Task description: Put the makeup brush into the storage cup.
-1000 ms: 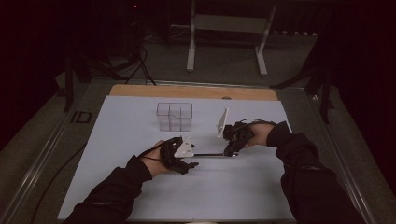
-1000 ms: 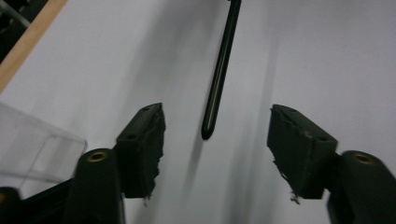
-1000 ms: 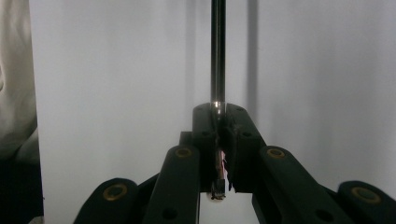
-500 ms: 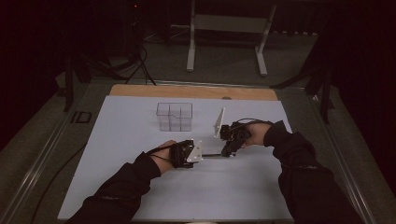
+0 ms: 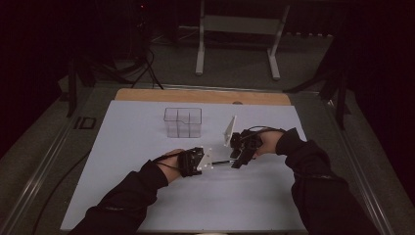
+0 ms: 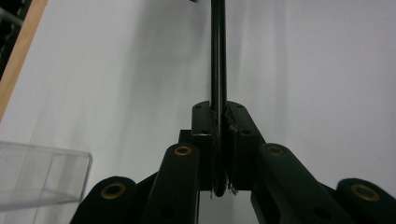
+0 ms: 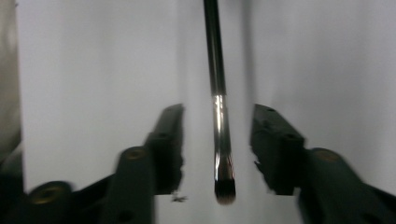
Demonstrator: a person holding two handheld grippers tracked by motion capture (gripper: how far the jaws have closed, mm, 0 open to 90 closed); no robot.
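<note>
A thin black makeup brush (image 5: 223, 161) lies level just above the white mat, between my two grippers. My left gripper (image 5: 211, 162) is shut on its handle; in the left gripper view the jaws pinch the black handle (image 6: 217, 51), which runs straight away from them (image 6: 218, 111). My right gripper (image 5: 239, 159) is open at the brush's other end. The right gripper view has the shiny ferrule and dark bristle tip (image 7: 223, 186) between the spread jaws (image 7: 218, 119), touching neither.
A clear plastic box with compartments (image 5: 183, 122) stands on the white mat (image 5: 127, 161) behind the left hand; its corner (image 6: 42, 175) appears beside the left jaws. A wooden strip (image 5: 195, 96) edges the mat's far side. A metal stand (image 5: 235, 24) is beyond the table.
The left hand and gripper have slid right along the brush, closer to the right gripper. The right hand has hardly moved.
</note>
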